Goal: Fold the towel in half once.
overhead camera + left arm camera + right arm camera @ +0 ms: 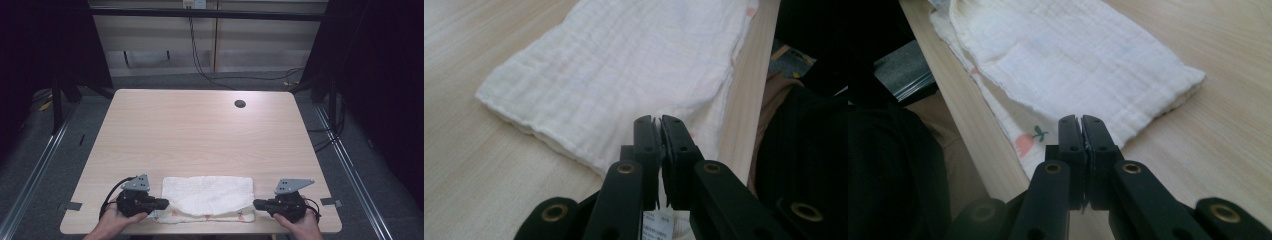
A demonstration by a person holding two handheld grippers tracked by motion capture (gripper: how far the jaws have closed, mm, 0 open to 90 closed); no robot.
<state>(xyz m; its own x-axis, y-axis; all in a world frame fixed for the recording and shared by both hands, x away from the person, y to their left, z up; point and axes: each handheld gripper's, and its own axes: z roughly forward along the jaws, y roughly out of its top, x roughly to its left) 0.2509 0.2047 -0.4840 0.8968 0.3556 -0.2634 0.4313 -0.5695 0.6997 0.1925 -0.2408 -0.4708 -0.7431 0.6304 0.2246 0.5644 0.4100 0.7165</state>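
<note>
High view: the folded white cloth [207,198] lies at the near edge of the desk [200,130], between the left tool [161,203] and the right tool [259,204].

Left gripper view: the left tool [658,120] has its jaws pressed together, pinching a corner of the cloth [624,70].

Right gripper view: the right tool [1081,120] has its jaws pressed together at the edge of the cloth [1073,55], a thin layer between them.

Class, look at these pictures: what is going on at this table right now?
A person sits at a wooden table with tongs in each hand. A folded white cloth lies along the near edge. The left tongs meet its left end and the right tongs its right end. Both sets of jaws are closed; the left seems to pinch a cloth edge, while whether the right holds fabric is unclear. The cloth lies partly folded, its printed lower layer peeking out.
</note>
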